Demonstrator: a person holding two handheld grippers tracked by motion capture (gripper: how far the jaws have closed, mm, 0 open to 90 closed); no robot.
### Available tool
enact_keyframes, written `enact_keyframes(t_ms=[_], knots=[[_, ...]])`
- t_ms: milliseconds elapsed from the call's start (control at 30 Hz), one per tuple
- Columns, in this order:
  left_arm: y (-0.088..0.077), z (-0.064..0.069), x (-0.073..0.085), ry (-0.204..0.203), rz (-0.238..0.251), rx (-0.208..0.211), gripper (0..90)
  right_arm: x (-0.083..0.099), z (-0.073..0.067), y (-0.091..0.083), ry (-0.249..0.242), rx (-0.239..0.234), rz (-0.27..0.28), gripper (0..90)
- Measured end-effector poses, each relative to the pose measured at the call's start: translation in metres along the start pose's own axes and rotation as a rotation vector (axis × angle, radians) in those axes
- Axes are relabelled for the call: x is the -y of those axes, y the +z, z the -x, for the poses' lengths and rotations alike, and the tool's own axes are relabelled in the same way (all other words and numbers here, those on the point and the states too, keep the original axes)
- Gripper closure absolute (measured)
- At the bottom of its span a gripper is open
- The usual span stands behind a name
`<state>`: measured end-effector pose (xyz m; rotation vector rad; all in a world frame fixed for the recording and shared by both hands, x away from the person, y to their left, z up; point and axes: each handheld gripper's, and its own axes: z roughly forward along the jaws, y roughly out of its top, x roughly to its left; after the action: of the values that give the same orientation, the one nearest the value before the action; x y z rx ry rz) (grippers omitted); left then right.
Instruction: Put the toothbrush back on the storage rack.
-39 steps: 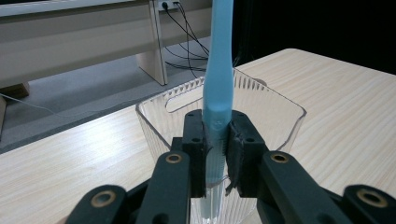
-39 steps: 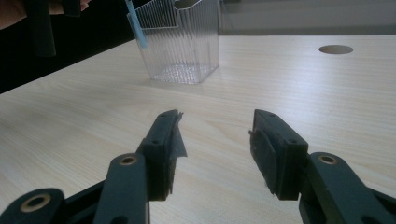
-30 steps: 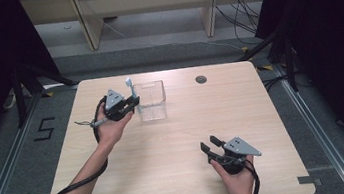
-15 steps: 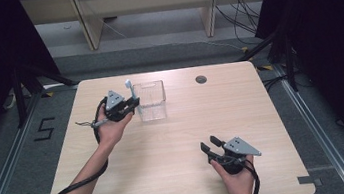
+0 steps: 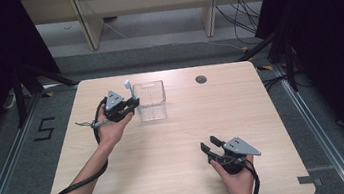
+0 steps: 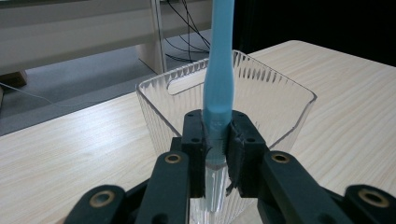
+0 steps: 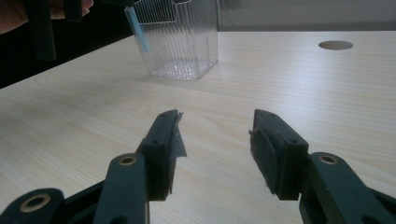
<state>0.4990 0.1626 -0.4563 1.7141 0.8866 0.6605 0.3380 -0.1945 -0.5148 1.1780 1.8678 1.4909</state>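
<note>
A: From my seat, the left gripper [image 6: 217, 140] clenches a blue stick [image 6: 219, 79] upright, just beside the clear bin [image 5: 150, 100].

B: I'd next lift it over the rim. Right gripper [image 7: 215, 140] rests agape, empty.

A pale blue stick [image 6: 219, 70], a clear ribbed bin [image 5: 151, 100], black jaws, a light woodgrain table [image 5: 176, 142].

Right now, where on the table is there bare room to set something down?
Bare wood lies between the clear bin and the right hand-held gripper, and right of the table hole. Crowded: the bin's left side, where the left hand-held gripper holds a blue stick.
</note>
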Motion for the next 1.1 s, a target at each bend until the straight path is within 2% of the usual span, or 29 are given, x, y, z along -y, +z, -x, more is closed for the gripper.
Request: enact_keyframes(t_ms=[67, 100, 133, 233, 267, 533, 567, 633, 767, 833, 933, 1100], knots=[[0.000, 0.000, 0.000, -0.003, 0.001, -0.002, 77.1, 0.000, -0.001, 0.000, 0.015, -0.006, -0.005, 52.2], [0.000, 0.000, 0.000, -0.003, 0.002, -0.004, 76.8, 0.000, 0.000, 0.000, 0.002, -0.003, -0.001, 52.2], [0.000, 0.000, 0.000, -0.003, 0.002, -0.004, 76.4, 0.000, -0.001, 0.000, 0.016, -0.007, -0.006, 52.2], [-0.001, -0.002, 0.000, -0.009, 0.008, 0.000, 73.7, 0.000, -0.001, 0.000, 0.016, -0.010, -0.008, 52.2], [-0.002, -0.002, 0.001, -0.011, -0.006, -0.006, 72.1, 0.000, -0.001, 0.000, 0.017, -0.010, -0.009, 52.2], [-0.010, -0.005, 0.008, -0.036, -0.014, -0.017, 48.8, 0.000, 0.000, 0.000, 0.006, 0.001, -0.007, 52.1], [-0.011, -0.005, 0.009, -0.040, -0.012, -0.019, 46.2, 0.001, -0.001, 0.001, 0.021, -0.011, -0.004, 52.0], [-0.013, -0.007, 0.012, -0.045, -0.019, -0.022, 42.6, 0.001, 0.000, 0.001, 0.002, 0.000, -0.004, 52.0], [-0.017, -0.009, 0.017, -0.046, -0.022, -0.014, 39.8, 0.000, 0.000, 0.000, 0.009, -0.007, -0.006, 52.0], [-0.020, -0.009, 0.019, -0.046, -0.020, -0.011, 38.7, 0.000, 0.000, 0.000, -0.002, 0.005, -0.003, 52.0], [-0.026, -0.009, 0.021, -0.035, -0.019, -0.009, 37.4, 0.000, 0.000, 0.001, 0.019, -0.013, -0.006, 52.0], [-0.041, -0.011, 0.023, -0.003, -0.016, -0.008, 37.2, 0.000, 0.000, -0.001, 0.018, 0.004, -0.021, 52.0]])
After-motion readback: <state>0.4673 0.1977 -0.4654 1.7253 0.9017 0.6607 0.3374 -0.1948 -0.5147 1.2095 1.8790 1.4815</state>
